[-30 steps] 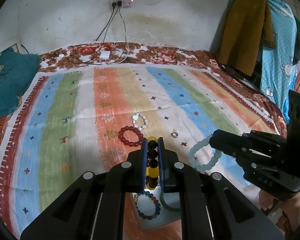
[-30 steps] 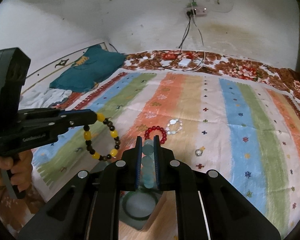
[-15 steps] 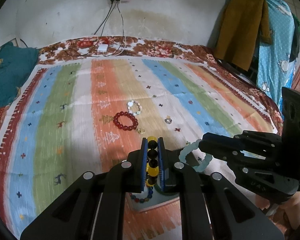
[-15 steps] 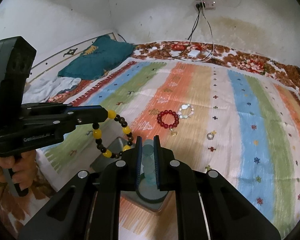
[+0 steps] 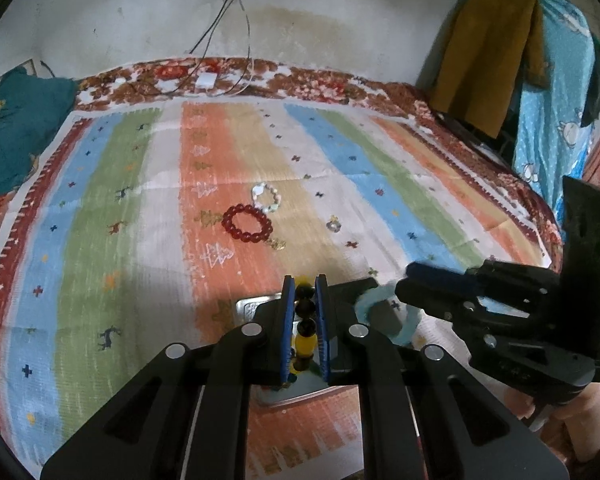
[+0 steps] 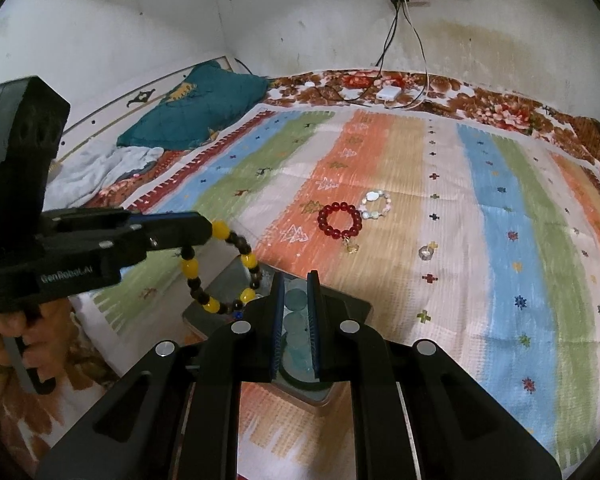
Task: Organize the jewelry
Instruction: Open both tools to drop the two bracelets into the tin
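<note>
Tray (image 6: 220,292) beneath two gripped bracelets

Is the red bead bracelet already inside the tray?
No, the red bead bracelet lies on the striped blanket, away from the tray.

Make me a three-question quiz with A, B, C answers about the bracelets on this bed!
1. Where does the dark red round-bead bracelet lie?
A. on the striped woven blanket
B. inside the grey tray
C. on the teal pillow

2. Which colours are the beads in the left hand-held gripper?
A. pink and white
B. yellow and dark brown
C. all green

3. What is the right hand-held gripper doing?
A. hanging open
B. shut on nothing
C. shut on the pale blue bead bracelet

Answers: 1 A, it rests on the orange stripe. 2 B, the yellow and dark brown bead bracelet hangs from that gripper. 3 C, pale beads sit pinched between its fingers.
</note>
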`<state>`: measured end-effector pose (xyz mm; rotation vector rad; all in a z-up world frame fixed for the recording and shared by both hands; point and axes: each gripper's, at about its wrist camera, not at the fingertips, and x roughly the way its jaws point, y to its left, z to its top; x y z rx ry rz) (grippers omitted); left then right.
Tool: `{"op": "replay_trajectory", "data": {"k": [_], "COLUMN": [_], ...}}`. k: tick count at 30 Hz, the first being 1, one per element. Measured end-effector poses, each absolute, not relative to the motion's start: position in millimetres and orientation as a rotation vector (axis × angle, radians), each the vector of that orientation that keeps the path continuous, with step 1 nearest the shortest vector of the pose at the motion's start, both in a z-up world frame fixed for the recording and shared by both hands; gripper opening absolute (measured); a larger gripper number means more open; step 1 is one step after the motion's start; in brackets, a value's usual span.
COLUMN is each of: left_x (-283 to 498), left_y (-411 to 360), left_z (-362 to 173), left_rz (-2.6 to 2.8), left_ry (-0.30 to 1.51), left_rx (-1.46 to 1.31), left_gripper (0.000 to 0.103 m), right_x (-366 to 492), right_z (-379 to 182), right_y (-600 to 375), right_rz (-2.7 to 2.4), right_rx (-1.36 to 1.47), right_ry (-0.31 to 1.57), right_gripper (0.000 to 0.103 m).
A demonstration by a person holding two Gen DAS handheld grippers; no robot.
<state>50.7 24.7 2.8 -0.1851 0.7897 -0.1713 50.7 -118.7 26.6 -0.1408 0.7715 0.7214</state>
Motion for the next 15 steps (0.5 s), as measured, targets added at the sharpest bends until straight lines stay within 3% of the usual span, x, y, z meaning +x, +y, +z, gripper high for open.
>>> {"op": "replay_trajectory", "data": {"k": [1,2,12,15], "left_x": [51,52,65,73], "left_y": [26,27,55,57], "left_z": [2,2,-3,-5], "left_rz": [-0.167,-0.16,-0.06,-0.046], "left_ry": [0.793,0.795,0.801,0.807], "left_rx": [-0.19,-0.193,-0.25,-0.24], "left_gripper": [0.014,0.025,0.052,0.055], "right_x": [51,52,65,73], "right_z": [26,26,21,21], "right_y": [-119,-120,-127,-127], "right_rz": [0.718,0.717,0.661,0.643], "right_rx": [-0.137,-0.132,-0.12,-0.115], "right_ry": [0.772,0.771,0.783,0.779], "right_gripper": [0.042,0.05,0.05,0.052]}}
